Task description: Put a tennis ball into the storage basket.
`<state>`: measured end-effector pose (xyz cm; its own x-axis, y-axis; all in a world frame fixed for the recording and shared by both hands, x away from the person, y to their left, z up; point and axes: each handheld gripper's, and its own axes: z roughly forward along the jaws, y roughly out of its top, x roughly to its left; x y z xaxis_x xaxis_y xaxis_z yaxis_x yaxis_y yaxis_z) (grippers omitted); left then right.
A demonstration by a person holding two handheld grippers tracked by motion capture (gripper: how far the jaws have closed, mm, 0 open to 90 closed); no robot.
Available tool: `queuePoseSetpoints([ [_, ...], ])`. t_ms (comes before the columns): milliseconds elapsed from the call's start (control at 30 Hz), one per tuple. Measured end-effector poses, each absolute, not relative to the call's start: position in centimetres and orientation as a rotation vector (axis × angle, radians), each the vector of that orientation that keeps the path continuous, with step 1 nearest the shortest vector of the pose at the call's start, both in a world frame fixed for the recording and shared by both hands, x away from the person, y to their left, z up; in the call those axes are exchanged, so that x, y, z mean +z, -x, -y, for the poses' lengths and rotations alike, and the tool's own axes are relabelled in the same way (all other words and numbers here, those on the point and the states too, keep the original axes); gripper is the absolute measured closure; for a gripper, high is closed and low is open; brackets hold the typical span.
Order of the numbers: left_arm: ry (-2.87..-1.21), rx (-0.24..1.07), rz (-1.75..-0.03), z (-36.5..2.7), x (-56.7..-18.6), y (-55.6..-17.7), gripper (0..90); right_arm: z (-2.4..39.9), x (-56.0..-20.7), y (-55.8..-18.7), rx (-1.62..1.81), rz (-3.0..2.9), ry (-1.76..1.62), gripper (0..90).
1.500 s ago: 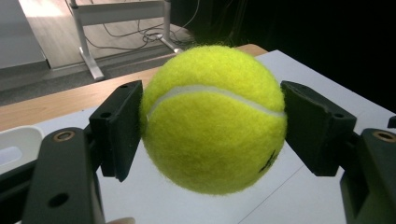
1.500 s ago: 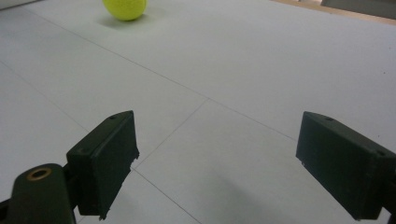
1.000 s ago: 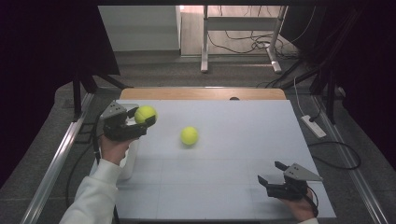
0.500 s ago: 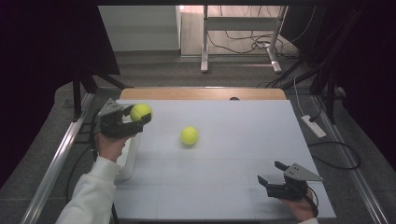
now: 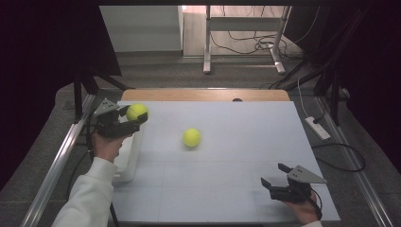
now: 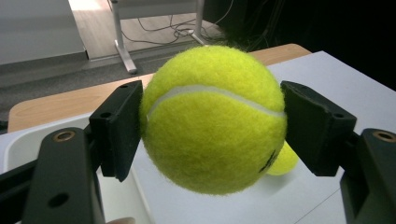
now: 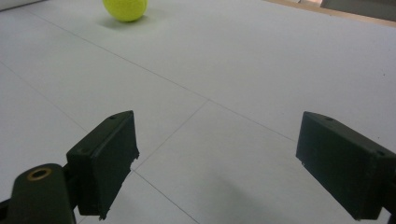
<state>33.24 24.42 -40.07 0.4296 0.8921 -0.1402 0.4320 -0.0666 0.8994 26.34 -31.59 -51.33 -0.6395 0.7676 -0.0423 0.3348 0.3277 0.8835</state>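
Nearest the person, at the lower right of the high view, the right tongs (image 5: 274, 176) sit low over the white desk (image 5: 227, 189), held by a hand at the desk's front edge. Their two black jaws are spread wide apart with nothing between them; the right gripper view shows bare white desk surface between the jaws, crossed by thin seam lines.

Further in, near the middle of the desk, a yellow-green tennis ball (image 5: 191, 137) rests alone on the surface, well apart from both tongs. It also appears at the top left of the right gripper view (image 7: 125, 9).

On the left side, a hand (image 5: 107, 144) in a white sleeve (image 5: 87, 198) holds the left tongs (image 5: 138, 114) raised above the desk's left edge. These tongs are clenched on a second tennis ball (image 5: 136, 111); in the left gripper view the ball (image 6: 212, 119) fills the gap, with a black jaw pressed against each side and its white seam curving across the top. Below the left hand, a white tray (image 5: 125, 165) lies along the desk's left edge.

Beyond the desk, a strip of wooden board (image 5: 203, 95) runs along its far edge, and farther still lie grey floor, table legs (image 5: 206, 42) and loose cables (image 5: 246, 45).
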Motion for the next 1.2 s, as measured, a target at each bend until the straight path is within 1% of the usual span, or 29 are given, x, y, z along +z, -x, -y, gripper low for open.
queuePoseSetpoints([
  [833, -1.668, 0.605, -1.255, -27.0, -40.7, -33.9, 26.2, 31.6, -51.4, -26.4, 1.26, -2.141, -0.968, 12.4],
  [1200, -1.684, 0.622, -1.287, -27.4, -40.7, -35.0, 26.2, 31.6, -51.4, -26.4, 1.257, -2.141, -0.971, 12.4],
])
